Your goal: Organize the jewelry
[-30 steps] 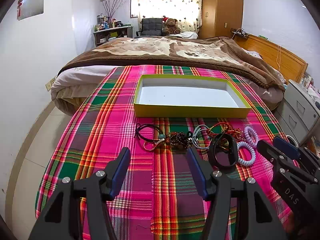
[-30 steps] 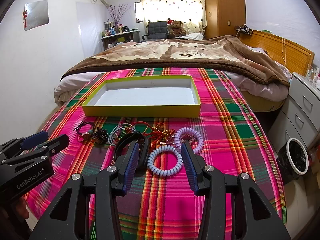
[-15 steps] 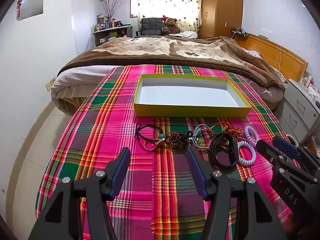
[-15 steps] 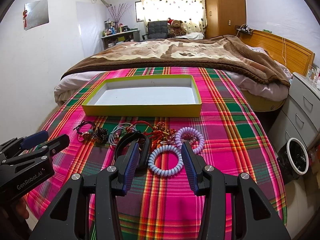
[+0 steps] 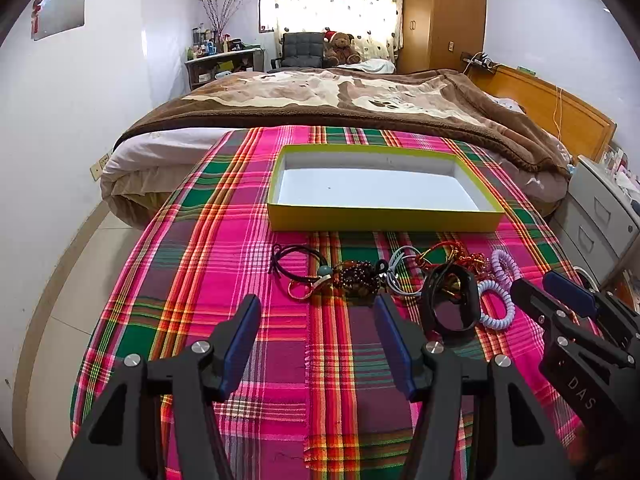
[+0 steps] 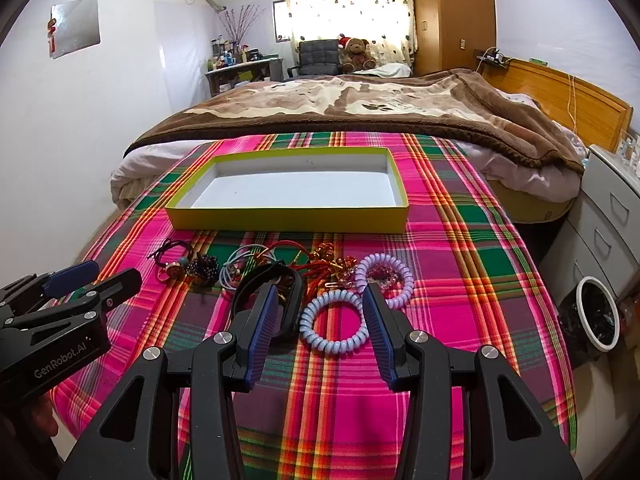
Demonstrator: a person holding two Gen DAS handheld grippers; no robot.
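Observation:
A shallow yellow-green box (image 5: 380, 222) (image 6: 288, 220) with a white inside stands empty on the plaid cloth. In front of it lies a row of jewelry: a black cord with a bead (image 5: 296, 260), a dark bead bracelet (image 5: 358, 276) (image 6: 202, 266), pale blue loops (image 6: 244, 264), red cords with gold ornaments (image 6: 324, 260), a black bangle (image 5: 472, 300) (image 6: 295, 304), a pale blue coil ring (image 6: 308, 326) and a lilac coil ring (image 6: 408, 280). My left gripper (image 5: 318, 312) (image 6: 92, 280) is open just short of the bead bracelet. My right gripper (image 6: 320, 300) (image 5: 560, 300) is open, its fingers either side of the pale blue coil ring.
Behind the plaid-covered table (image 5: 224, 240) is a bed with a brown blanket (image 5: 340, 96). A grey drawer cabinet (image 6: 612, 216) and a white-rimmed bin (image 6: 598, 314) stand at the right, below the table's edge. White wall and floor lie to the left.

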